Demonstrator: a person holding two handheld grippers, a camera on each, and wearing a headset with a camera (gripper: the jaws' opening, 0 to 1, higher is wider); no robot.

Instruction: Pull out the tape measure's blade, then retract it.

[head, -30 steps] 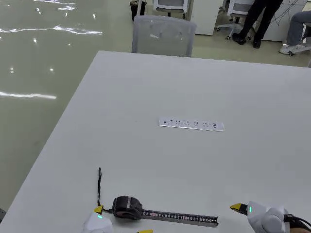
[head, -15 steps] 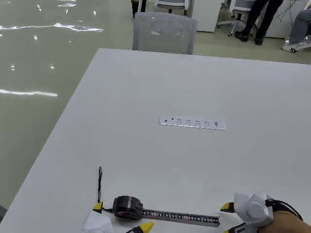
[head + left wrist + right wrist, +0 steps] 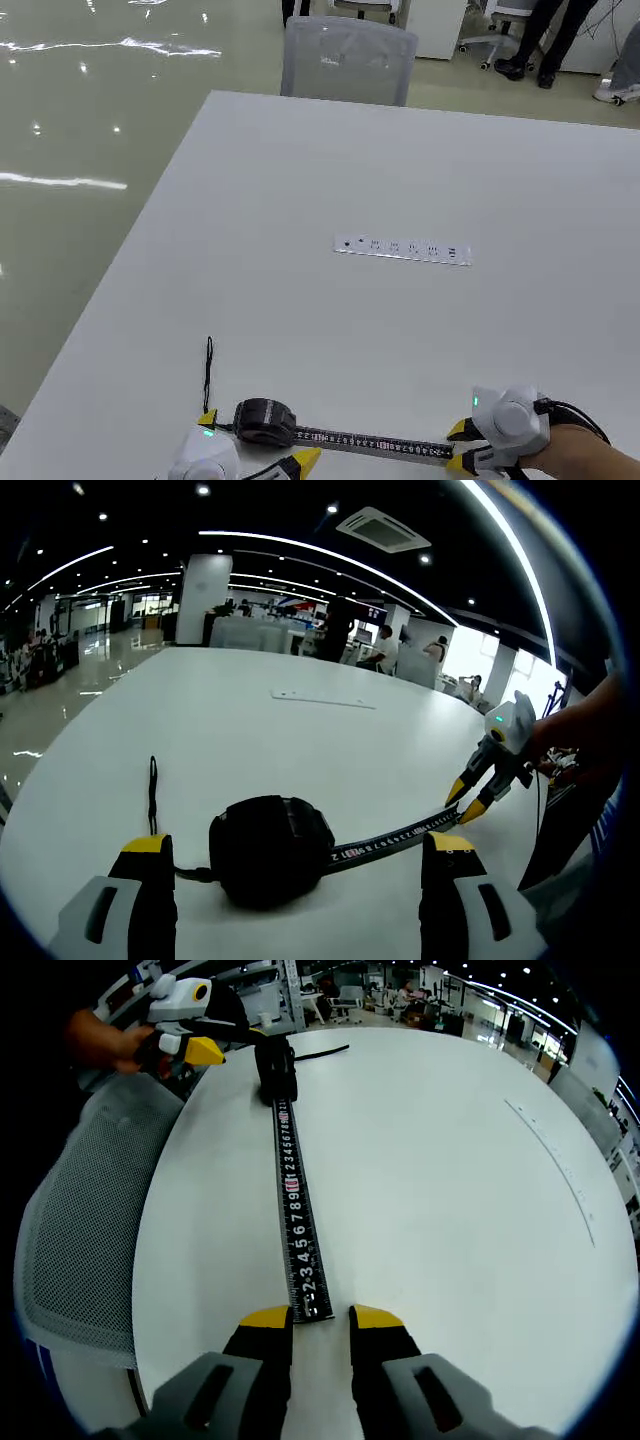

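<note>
The black tape measure case (image 3: 263,421) lies near the table's front edge, with its blade (image 3: 375,444) pulled out flat to the right. My left gripper (image 3: 255,440) is open, one yellow-tipped jaw on each side of the case (image 3: 270,848) without touching it. My right gripper (image 3: 459,446) is open with a narrow gap, its tips right at the blade's free end (image 3: 311,1308). The blade (image 3: 290,1180) runs straight away from the right gripper (image 3: 321,1318) to the case (image 3: 274,1065). A thin black wrist strap (image 3: 207,365) trails from the case.
A white power strip (image 3: 402,248) lies flat mid-table. A grey mesh chair (image 3: 345,60) stands at the table's far edge. The white table (image 3: 300,180) drops off at its left edge to a shiny floor. People stand far at the back right.
My right gripper has moved left to the blade's free end. The left gripper has come a little further around the case. The head camera has tilted down slightly.
</note>
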